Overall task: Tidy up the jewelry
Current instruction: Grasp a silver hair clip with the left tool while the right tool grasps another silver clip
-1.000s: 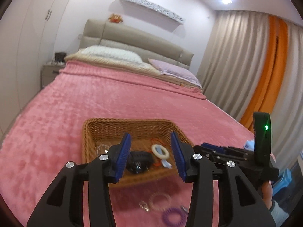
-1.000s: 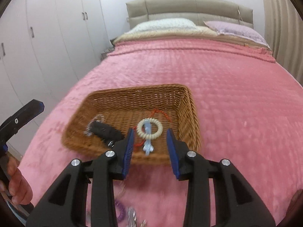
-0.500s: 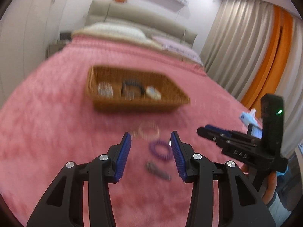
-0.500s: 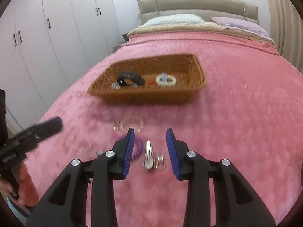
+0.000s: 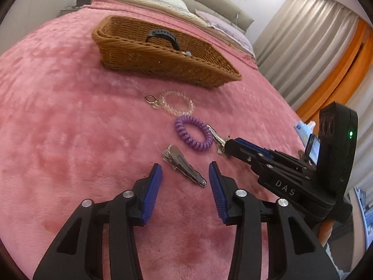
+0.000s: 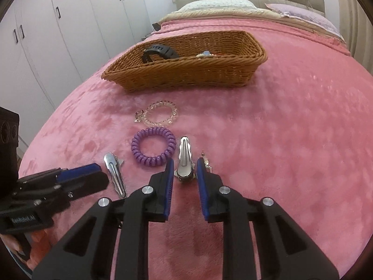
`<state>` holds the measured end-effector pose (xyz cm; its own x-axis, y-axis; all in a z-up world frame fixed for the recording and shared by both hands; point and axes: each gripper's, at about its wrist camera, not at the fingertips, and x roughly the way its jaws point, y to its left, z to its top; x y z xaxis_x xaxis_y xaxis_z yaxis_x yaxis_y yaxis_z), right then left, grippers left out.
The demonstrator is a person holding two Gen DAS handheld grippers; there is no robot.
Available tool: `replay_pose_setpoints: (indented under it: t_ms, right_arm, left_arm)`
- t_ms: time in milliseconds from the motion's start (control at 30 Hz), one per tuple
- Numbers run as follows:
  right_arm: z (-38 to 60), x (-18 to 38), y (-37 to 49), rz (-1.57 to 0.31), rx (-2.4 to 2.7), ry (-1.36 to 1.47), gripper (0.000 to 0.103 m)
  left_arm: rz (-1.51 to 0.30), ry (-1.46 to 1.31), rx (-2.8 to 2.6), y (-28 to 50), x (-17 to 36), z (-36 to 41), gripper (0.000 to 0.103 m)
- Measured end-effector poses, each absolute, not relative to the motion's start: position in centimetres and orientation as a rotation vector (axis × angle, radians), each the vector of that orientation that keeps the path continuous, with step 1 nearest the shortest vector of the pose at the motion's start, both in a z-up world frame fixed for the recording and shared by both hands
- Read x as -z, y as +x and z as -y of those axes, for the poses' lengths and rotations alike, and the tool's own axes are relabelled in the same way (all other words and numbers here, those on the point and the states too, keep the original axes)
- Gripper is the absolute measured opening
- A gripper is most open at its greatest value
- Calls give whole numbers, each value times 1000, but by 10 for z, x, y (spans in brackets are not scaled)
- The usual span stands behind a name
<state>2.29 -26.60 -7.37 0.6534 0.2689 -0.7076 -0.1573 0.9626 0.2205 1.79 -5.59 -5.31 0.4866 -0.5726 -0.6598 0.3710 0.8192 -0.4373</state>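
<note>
Two silver hair clips lie on the pink blanket in front of a wicker basket. My left gripper hangs low over the left clip, which lies between its closing jaws, untouched. My right gripper straddles the other clip; its jaws are closing, and narrow gaps still show at the pads. A purple spiral hair tie and a clear bead bracelet lie between clips and basket.
The basket holds a black watch and a pale bead ring. A small metal piece lies just right of my right gripper. White wardrobes stand left of the bed, curtains to the right.
Both grippers came down from over the basket to the blanket in front of it. Each now straddles a hair clip. The right jaws have narrowed.
</note>
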Motion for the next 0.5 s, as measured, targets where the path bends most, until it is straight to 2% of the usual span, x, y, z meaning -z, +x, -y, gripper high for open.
replay_pose_setpoints:
  t_ms: [500]
  right_arm:
    - [267,82,24,-856,-272,167,15]
  left_arm:
    - [-902,-117,525,36,54,92,37]
